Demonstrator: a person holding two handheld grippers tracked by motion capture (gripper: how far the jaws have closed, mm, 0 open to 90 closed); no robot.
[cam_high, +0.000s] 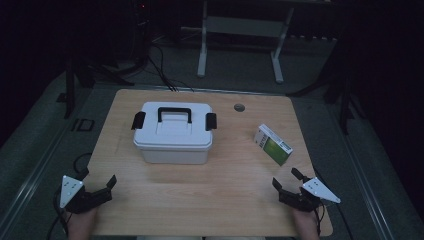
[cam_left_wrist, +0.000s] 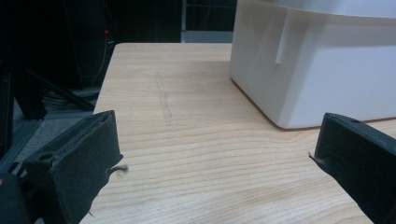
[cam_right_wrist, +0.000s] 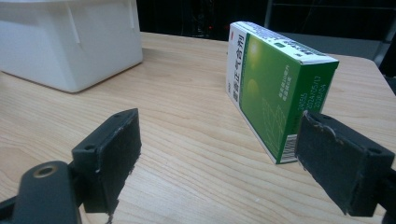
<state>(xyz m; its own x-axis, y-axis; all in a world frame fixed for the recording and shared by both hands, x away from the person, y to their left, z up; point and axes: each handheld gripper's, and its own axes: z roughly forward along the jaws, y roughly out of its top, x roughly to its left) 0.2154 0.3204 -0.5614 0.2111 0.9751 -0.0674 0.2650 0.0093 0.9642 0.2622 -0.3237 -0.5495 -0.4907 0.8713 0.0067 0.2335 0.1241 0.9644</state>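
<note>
A white storage box (cam_high: 172, 132) with a black handle and two black side latches stands shut on the wooden table (cam_high: 220, 200), left of centre. A green and white carton (cam_high: 272, 145) stands on its long edge to the right of it. At the table's near left corner, my left gripper (cam_high: 97, 181) is open and empty; ahead of its jaws lies bare wood, with the white box (cam_left_wrist: 317, 70) to the right. My right gripper (cam_high: 286, 178) is open at the near right. The carton (cam_right_wrist: 275, 88) stands just beyond its jaws, apart from them.
A round grommet hole (cam_high: 239, 107) sits near the table's far edge. Beyond the table stand a white frame (cam_high: 240, 30) and dark stands, with cables (cam_high: 160, 70) on the floor. Bare wood stretches between the two grippers.
</note>
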